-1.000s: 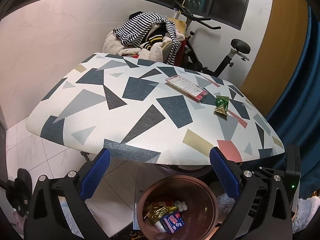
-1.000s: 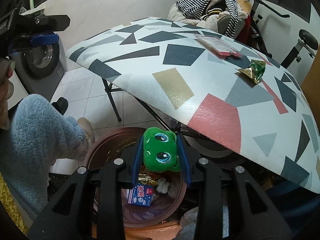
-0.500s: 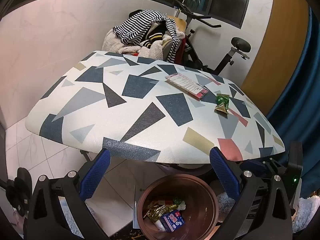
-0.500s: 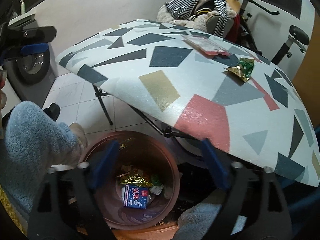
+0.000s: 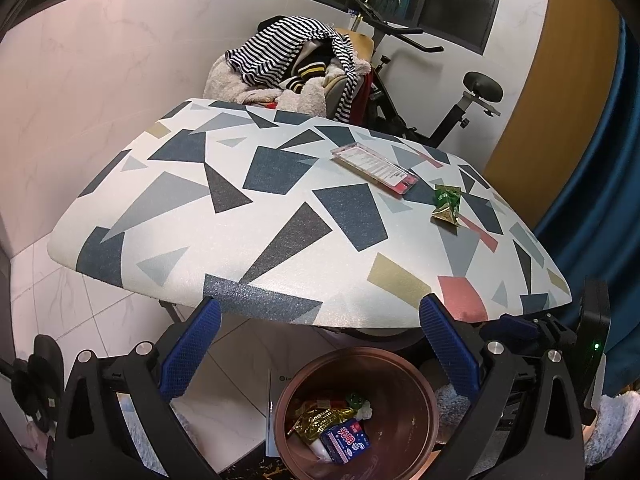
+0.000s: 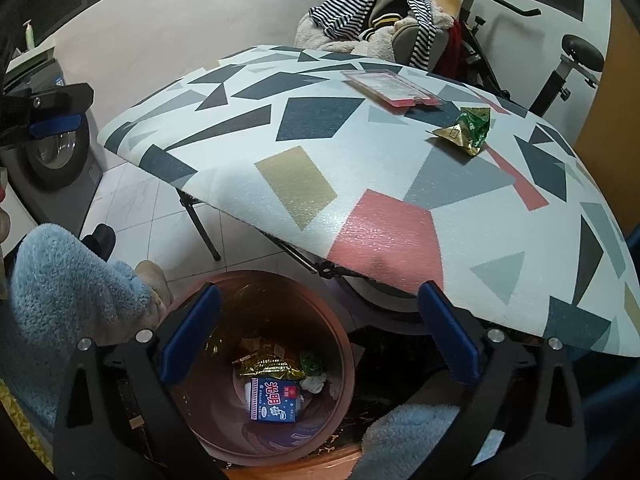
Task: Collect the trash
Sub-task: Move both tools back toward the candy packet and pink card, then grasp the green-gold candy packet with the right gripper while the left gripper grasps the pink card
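Observation:
A brown round bin (image 5: 416,392) stands on the floor under the table's near edge; it also shows in the right wrist view (image 6: 348,360). In it lie a blue carton (image 6: 274,399), gold foil (image 6: 266,367) and a small green frog toy (image 6: 311,360). My right gripper (image 6: 318,336) is open and empty above the bin. My left gripper (image 5: 318,352) is open and empty near the bin. A green-gold wrapper (image 5: 446,204) and a pink flat package (image 5: 374,166) lie on the patterned table (image 5: 240,240).
A chair piled with striped clothes (image 5: 296,68) and an exercise bike (image 5: 452,112) stand behind the table. A washing machine (image 6: 52,160) is at the left. Blue fuzzy slippers (image 6: 72,292) stand beside the bin. A blue curtain (image 5: 592,200) hangs at the right.
My right gripper opened and let go of the green frog toy, which dropped into the bin. The left gripper stayed open and shifted slightly.

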Demonstrator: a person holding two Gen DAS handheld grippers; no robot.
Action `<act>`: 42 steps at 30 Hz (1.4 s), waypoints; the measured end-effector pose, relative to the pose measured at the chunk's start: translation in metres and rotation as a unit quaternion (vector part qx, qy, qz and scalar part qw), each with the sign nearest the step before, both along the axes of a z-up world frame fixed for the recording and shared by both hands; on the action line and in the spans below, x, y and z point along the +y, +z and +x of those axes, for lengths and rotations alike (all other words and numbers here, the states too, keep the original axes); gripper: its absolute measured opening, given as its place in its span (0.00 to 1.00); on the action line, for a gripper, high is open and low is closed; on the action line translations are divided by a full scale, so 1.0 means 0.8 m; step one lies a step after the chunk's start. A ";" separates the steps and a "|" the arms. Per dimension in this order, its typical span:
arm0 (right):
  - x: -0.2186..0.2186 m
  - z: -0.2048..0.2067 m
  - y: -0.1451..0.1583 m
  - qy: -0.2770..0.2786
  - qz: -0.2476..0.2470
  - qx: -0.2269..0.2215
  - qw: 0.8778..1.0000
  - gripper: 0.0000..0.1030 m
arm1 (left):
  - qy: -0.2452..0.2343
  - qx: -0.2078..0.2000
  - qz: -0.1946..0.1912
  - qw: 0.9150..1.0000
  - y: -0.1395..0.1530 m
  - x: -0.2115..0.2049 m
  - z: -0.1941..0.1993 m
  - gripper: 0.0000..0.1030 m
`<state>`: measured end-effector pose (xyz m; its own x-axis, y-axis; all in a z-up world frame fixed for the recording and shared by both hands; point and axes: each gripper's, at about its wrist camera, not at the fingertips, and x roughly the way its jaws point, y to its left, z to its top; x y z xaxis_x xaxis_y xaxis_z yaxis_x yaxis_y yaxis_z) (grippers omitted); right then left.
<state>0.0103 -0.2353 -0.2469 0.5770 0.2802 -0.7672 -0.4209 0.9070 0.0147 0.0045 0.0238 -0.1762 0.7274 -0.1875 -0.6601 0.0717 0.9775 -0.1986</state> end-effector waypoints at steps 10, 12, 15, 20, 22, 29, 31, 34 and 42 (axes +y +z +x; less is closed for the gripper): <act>-0.015 0.020 0.005 -0.032 0.011 0.005 0.999 0.94 | -0.022 -0.015 0.016 1.000 0.005 0.000 0.024 0.94; -0.023 0.034 0.012 -0.042 0.018 0.005 0.999 0.94 | -0.026 -0.018 0.014 0.999 0.008 0.003 0.034 0.94; -0.036 0.059 0.023 -0.057 0.023 0.002 0.998 0.94 | -0.033 -0.020 0.011 0.999 0.013 0.005 0.053 0.94; -0.055 0.107 0.035 -0.075 0.032 -0.006 0.997 0.94 | -0.049 -0.017 -0.007 0.999 0.018 0.003 0.089 0.94; -0.065 0.141 0.039 -0.090 0.043 -0.003 0.995 0.94 | -0.056 -0.016 -0.006 0.998 0.018 -0.001 0.104 0.94; -0.087 0.245 0.035 -0.141 0.061 0.012 0.988 0.85 | -0.085 -0.004 -0.002 0.996 0.013 -0.025 0.161 0.94; -0.089 0.274 0.028 -0.153 0.056 0.019 0.986 0.84 | -0.079 0.015 -0.028 0.996 0.007 -0.024 0.180 0.94; -0.089 0.306 0.019 -0.169 0.040 0.029 0.984 0.79 | -0.064 0.049 -0.068 0.994 -0.007 -0.022 0.213 0.94; -0.097 0.339 -0.005 -0.182 0.031 0.061 0.981 0.46 | -0.049 0.116 -0.166 0.978 -0.034 -0.043 0.294 0.69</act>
